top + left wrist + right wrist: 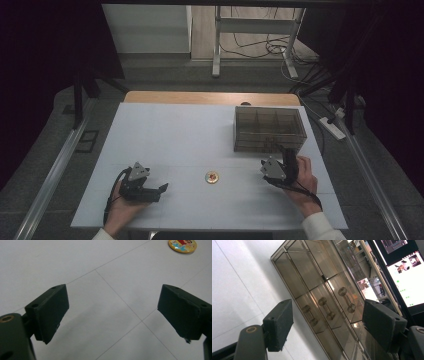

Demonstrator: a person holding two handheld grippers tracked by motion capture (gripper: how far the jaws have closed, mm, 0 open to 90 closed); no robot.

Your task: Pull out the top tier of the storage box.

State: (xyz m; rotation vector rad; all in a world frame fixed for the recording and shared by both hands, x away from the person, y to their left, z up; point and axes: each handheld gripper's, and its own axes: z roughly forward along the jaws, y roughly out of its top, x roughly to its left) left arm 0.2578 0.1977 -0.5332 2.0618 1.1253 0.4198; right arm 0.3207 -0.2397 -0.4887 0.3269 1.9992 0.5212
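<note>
The near edge of the white desk (pixel 200 210) is crossed by two forearms, each hand carrying a gripper. Largest on the desk is the smoke-tinted drawer box (pixel 270 129), set at the far right; in the right gripper view its front (pixel 319 297) is seen at a slant, with three small dumbbell-shaped knobs (pixel 326 308) in a row between the black jaws. The right gripper (pixel 289 156) is held just short of the box's near face, pointed away from the person toward it; its jaws are spread wide and nothing is gripped between them. The left gripper (pixel 161 190) is rested low at the near left, pointed rightward across the desk, its jaws likewise released and empty, as shown in the left gripper view, where bare desk (pixel 112 290) is seen between the pads. Smallest is the round yellow badge (pixel 212 177), lying flat in the open middle of the desk, roughly between the two grippers and apart from both; in the left gripper view it (pixel 182 245) appears ahead and off to the right of the jaw line. The badge is judged to be about equally reachable by either hand, while the box is far nearer the right one, so a drawer pull is judged the likelier coming move.
</note>
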